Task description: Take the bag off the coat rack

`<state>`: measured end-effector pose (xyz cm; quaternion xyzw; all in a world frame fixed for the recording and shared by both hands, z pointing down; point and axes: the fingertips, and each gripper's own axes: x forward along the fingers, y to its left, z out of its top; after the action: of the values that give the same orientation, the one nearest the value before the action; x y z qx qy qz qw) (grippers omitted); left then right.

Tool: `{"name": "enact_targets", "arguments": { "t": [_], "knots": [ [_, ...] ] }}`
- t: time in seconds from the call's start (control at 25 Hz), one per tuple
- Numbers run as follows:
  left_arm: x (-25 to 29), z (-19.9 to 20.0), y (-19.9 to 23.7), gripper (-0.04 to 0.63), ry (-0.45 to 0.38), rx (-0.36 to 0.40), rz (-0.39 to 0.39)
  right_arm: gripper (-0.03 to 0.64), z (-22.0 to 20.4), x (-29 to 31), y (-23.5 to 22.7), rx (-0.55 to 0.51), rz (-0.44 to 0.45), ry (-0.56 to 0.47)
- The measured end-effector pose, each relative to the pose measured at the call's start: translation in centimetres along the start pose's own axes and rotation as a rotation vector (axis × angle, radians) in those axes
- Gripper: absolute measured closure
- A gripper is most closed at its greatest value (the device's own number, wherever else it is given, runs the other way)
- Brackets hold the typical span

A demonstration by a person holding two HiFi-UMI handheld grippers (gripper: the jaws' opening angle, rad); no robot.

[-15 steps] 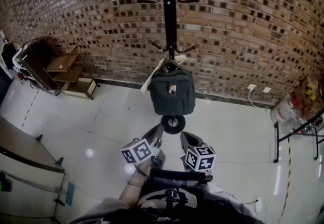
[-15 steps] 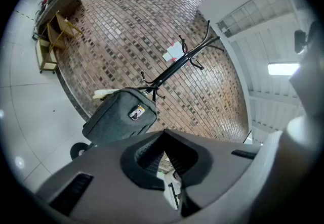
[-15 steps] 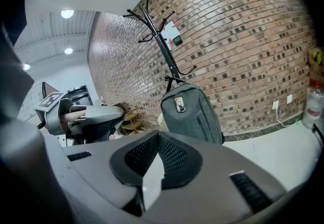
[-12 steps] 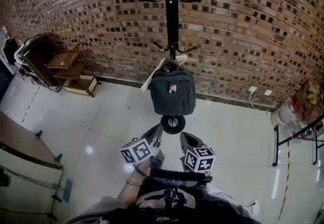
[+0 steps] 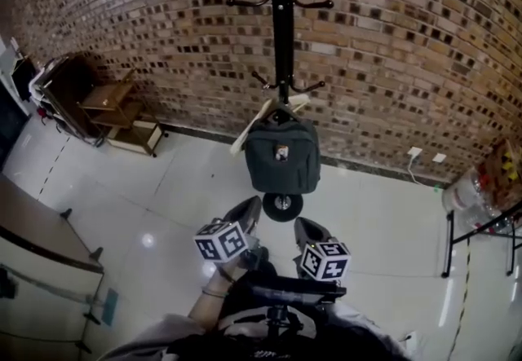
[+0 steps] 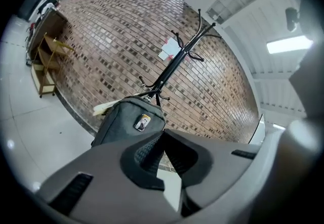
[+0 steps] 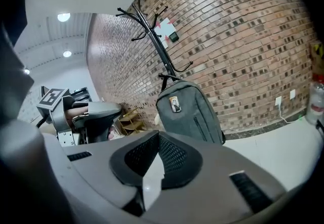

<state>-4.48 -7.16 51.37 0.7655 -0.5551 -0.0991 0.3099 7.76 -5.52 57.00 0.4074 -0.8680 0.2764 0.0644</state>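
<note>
A grey backpack (image 5: pixel 282 157) hangs by its top loop from a low hook of the black coat rack (image 5: pixel 281 25), just above the rack's round base (image 5: pixel 283 206). Both grippers are held side by side in front of the person, short of the bag and below it. The left gripper (image 5: pixel 249 213) is shut and empty, its jaws pointing up at the bag (image 6: pixel 129 122). The right gripper (image 5: pixel 308 229) is also shut with nothing in it; the bag (image 7: pixel 190 112) hangs ahead of its tips (image 7: pixel 158 134). The left gripper (image 7: pixel 93 114) shows at that view's left.
A brick wall (image 5: pixel 408 41) stands behind the rack. A pale wooden piece (image 5: pixel 257 119) sticks out behind the bag. A low wooden shelf (image 5: pixel 114 111) is at the left, a white counter (image 5: pixel 33 253) nearer left, and a metal-frame stand (image 5: pixel 481 221) with bottles at the right.
The head view has shifted a little, so the rack and bag sit slightly lower and further right. Both grippers stay shut and have edged forward towards the rack's base.
</note>
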Motion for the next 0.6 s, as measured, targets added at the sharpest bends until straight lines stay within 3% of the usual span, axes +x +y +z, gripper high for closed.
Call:
{"name": "enact_targets", "arguments": {
  "t": [0.12, 0.32, 0.6],
  "knots": [
    [1.6, 1.4, 0.5, 0.59, 0.002, 0.061, 0.005, 0.607, 0.9, 1.1, -0.7, -0.004, -0.014, -0.003],
    [5.0, 4.4, 2.2, 0.513, 0.016, 0.128, -0.001, 0.607, 3.4, 4.0, -2.0, 0.009, -0.055, -0.022],
    [10.2, 10.6, 5.3, 0.492, 0.034, 0.337, 0.012, 0.607, 6.3, 8.7, -2.6, 0.026, -0.104, -0.032]
  ]
}}
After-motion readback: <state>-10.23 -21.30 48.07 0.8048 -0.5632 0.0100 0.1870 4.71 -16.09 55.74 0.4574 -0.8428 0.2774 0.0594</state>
